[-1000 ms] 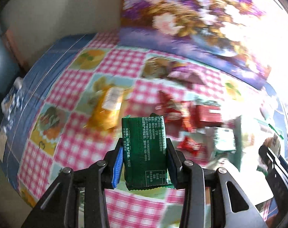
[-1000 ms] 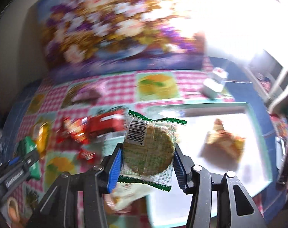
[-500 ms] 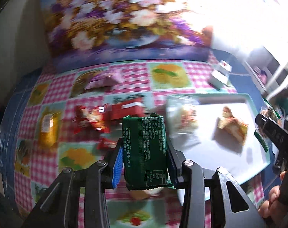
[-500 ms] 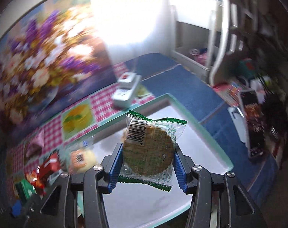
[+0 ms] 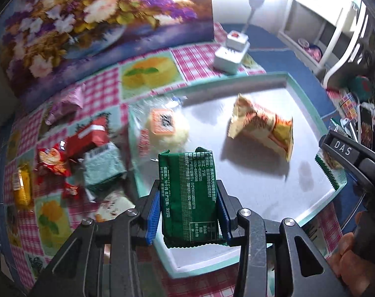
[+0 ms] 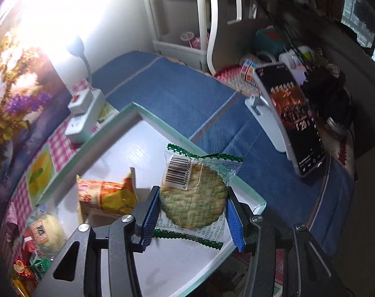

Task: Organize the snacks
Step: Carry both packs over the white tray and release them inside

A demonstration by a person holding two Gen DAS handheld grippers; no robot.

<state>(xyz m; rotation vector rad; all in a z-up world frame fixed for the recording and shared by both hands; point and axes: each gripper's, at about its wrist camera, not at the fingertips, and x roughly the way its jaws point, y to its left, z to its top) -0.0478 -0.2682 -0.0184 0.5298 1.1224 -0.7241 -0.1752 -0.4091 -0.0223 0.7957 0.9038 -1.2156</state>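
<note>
Both hand-held grippers have swung over the white tray [image 5: 308, 212]: the left hand-held gripper [image 5: 188, 212] clamps a green packet [image 5: 188, 195], the right hand-held gripper [image 6: 192, 212] a wrapped cracker [image 6: 192, 195], above the checked bench [image 5: 93, 91].

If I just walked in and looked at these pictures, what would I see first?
Probably the two snacks held up close: the left gripper pinches a dark green packet, and the right gripper clamps a round cracker in a clear wrapper. Both hang over a white tray with a mint rim, where an orange-and-yellow snack bag already lies. Behind, a big flower painting stands at the back of the checked tablecloth.
</note>
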